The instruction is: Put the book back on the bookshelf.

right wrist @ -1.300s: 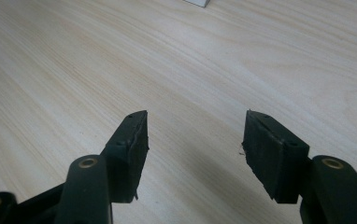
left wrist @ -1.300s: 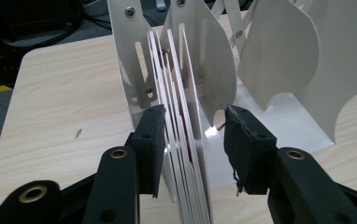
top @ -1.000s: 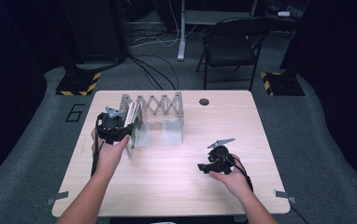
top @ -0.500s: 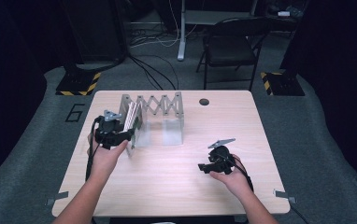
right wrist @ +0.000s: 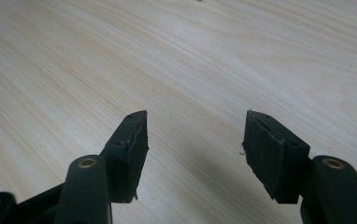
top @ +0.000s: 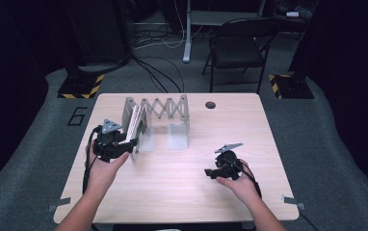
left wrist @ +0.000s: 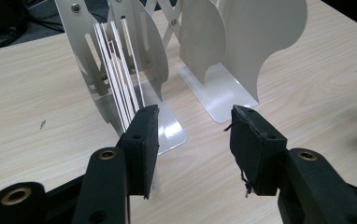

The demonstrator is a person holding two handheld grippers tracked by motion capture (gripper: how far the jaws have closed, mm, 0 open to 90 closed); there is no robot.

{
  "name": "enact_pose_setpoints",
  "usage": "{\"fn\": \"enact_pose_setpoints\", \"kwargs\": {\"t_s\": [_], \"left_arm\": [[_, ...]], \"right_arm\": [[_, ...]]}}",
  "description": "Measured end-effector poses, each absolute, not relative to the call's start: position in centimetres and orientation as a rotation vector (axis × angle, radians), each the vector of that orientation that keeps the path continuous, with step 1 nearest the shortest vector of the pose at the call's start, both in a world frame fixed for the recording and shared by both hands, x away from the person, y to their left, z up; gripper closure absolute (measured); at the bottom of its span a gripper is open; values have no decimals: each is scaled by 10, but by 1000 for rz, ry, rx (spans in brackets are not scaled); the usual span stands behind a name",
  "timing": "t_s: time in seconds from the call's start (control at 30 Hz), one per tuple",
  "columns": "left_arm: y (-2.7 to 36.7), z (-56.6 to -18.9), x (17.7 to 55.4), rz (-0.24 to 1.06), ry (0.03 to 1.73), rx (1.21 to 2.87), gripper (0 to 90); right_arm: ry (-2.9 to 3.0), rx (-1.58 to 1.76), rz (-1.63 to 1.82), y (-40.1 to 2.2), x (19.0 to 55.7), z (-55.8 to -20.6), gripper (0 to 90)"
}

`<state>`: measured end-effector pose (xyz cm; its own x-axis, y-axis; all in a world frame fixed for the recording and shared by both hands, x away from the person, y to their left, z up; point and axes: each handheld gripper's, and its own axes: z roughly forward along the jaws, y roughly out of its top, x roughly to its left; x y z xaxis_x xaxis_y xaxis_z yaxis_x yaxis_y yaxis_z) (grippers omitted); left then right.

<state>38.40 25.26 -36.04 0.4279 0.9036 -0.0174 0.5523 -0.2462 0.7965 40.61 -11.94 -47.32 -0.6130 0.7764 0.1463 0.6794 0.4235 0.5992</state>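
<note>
Gaping left claw [left wrist: 193, 140], nothing held

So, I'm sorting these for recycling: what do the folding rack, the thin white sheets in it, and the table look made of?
Rack: seemingly painted sheet metal, thin, glossy, riveted. White sheets: probably card or plastic, edge-on, hard to tell. Table: pale wood-grain, likely laminate.

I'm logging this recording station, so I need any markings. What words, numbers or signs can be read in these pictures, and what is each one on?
"6": a dark number on the grey floor mat, left of the table.
The white sheets in the metal file rack: no print can be read on them.
The table top, the rack and the black fingers carry no lettering that shows.
</note>
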Motion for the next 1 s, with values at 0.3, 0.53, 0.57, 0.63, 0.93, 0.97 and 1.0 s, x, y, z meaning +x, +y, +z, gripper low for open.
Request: {"fn": "enact_pose_setpoints", "kwargs": {"t_s": [0.3, 0.53, 0.57, 0.63, 0.93, 0.97, 1.0], "left_arm": [[253, -369, 367, 559, 1201, 1934, 507], [254, -386, 353, 548, 1197, 1943, 501], [253, -389, 351, 546, 1202, 1933, 501], [253, -393, 349, 530, 1203, 1937, 502], [253, -413, 337, 493, 1174, 1951, 494], [252, -416, 336, 492, 1174, 1956, 493], [252, -419, 335, 500, 1173, 1953, 493]], "right_arm": [[2516, 1293, 946, -119, 405, -473, 401], [2512, 1301, 949, -120, 406, -473, 401], [2512, 1299, 950, -120, 405, -473, 401], [2515, 1296, 947, -120, 405, -473, 401], [2510, 1299, 942, -122, 406, -473, 401], [2510, 1297, 942, -122, 406, -474, 401], [2510, 1297, 942, -122, 406, -474, 400]]}}
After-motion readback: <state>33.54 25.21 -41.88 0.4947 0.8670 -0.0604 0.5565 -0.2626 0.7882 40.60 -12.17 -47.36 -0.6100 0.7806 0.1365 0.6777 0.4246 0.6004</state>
